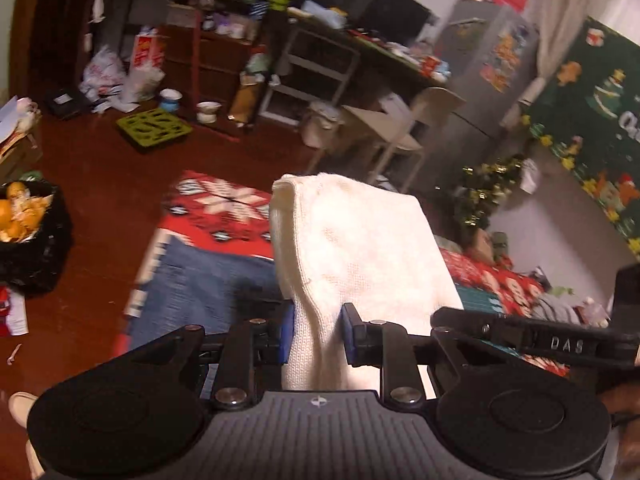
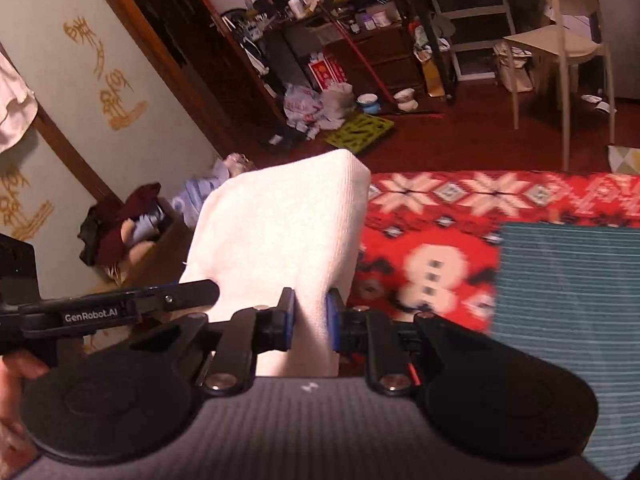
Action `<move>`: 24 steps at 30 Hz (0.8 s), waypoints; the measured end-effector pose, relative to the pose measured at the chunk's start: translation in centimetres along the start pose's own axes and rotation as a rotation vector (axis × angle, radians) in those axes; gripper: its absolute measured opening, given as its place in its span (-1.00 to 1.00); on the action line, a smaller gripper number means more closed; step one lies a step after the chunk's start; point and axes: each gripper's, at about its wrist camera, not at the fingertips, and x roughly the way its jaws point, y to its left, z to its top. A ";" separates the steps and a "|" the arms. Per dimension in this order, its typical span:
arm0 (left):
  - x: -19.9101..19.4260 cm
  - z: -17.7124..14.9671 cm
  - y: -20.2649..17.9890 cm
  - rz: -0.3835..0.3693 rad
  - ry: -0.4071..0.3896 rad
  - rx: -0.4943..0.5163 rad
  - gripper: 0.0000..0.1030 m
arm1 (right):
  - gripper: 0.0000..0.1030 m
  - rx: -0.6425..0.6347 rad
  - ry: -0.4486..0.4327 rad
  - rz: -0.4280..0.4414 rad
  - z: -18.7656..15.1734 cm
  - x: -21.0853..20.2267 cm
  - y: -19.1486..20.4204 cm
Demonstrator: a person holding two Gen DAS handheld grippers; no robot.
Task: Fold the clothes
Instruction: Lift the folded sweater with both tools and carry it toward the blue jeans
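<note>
A white knitted garment (image 1: 352, 248) is being held up in the air by both grippers at once, above a bed covered with a red patterned blanket (image 2: 432, 220). The left gripper (image 1: 318, 330) is being kept pinched on one bunched part of the cloth, and the right gripper (image 2: 311, 318) is being kept pinched on another; in each wrist view the fabric is being squeezed between the two blue pads (image 2: 331, 320) and is rising beyond them as a doubled flap. The step in hand is judged to be the lifting and carrying of the piece between folds. What is being called for next is probably a lowering onto the bed, with the held edges being kept level so that the fold is laid flat. One white garment is being counted, two grippers, one teal ribbed textile (image 2: 568, 300) and one blue textile (image 1: 208, 284) lying on the blanket; whether these are clothes cannot be told.
</note>
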 end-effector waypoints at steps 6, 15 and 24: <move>1.7 1.5 4.9 0.040 0.031 -0.007 -0.54 | -0.67 0.122 0.035 -0.004 -0.7 6.3 1.2; 4.2 -0.3 8.8 0.050 0.091 -0.079 -0.54 | -0.66 0.210 0.088 -0.047 -3.5 10.5 -0.1; 3.4 -1.1 7.9 0.099 0.064 -0.097 -0.44 | -0.53 0.245 0.071 0.033 -4.7 9.7 -1.8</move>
